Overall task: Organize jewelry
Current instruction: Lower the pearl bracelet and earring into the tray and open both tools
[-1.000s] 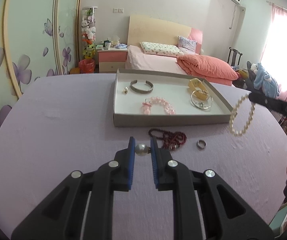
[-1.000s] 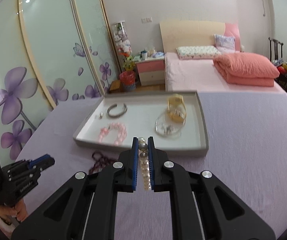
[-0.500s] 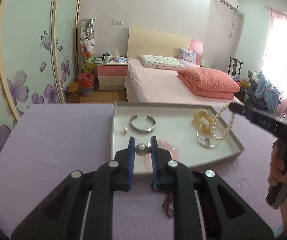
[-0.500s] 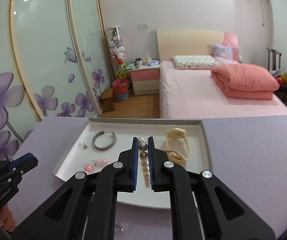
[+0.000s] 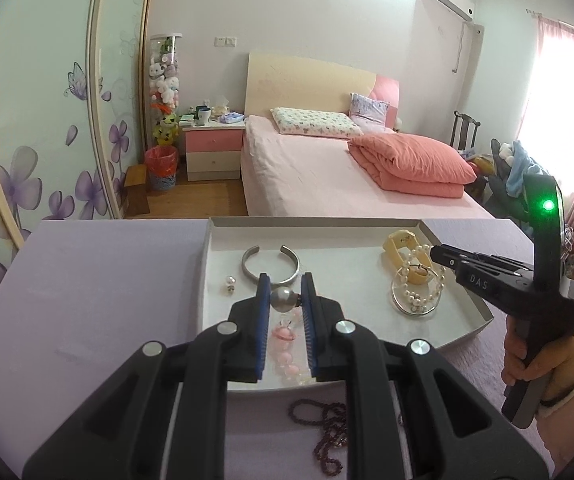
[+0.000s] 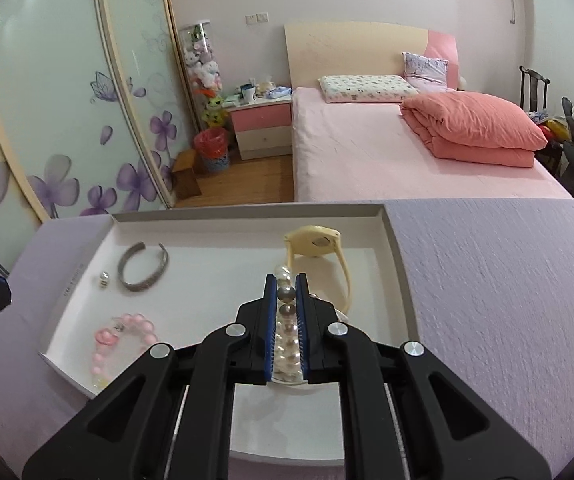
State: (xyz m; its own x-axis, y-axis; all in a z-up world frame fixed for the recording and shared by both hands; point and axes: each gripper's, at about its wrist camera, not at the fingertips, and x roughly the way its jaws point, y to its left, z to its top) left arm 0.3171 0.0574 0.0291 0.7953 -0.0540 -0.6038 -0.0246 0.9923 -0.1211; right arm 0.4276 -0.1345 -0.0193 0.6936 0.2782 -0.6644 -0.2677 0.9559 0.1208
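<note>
My left gripper is shut on a single pearl earring and holds it above the near part of the white tray. My right gripper is shut on a white pearl bracelet, which hangs over the tray's right side; the bracelet also shows in the left wrist view. In the tray lie a silver cuff, a small earring, a pink bead bracelet, a yellow watch and a clear bangle.
A dark red bead necklace lies on the lilac table in front of the tray. Beyond the table's far edge are a pink bed, a nightstand and wardrobe doors with purple flowers.
Both grippers have moved forward from above the table to above the tray. The pearl bracelet has come down over the tray's right side near the watch and bangle. Both stay shut.
</note>
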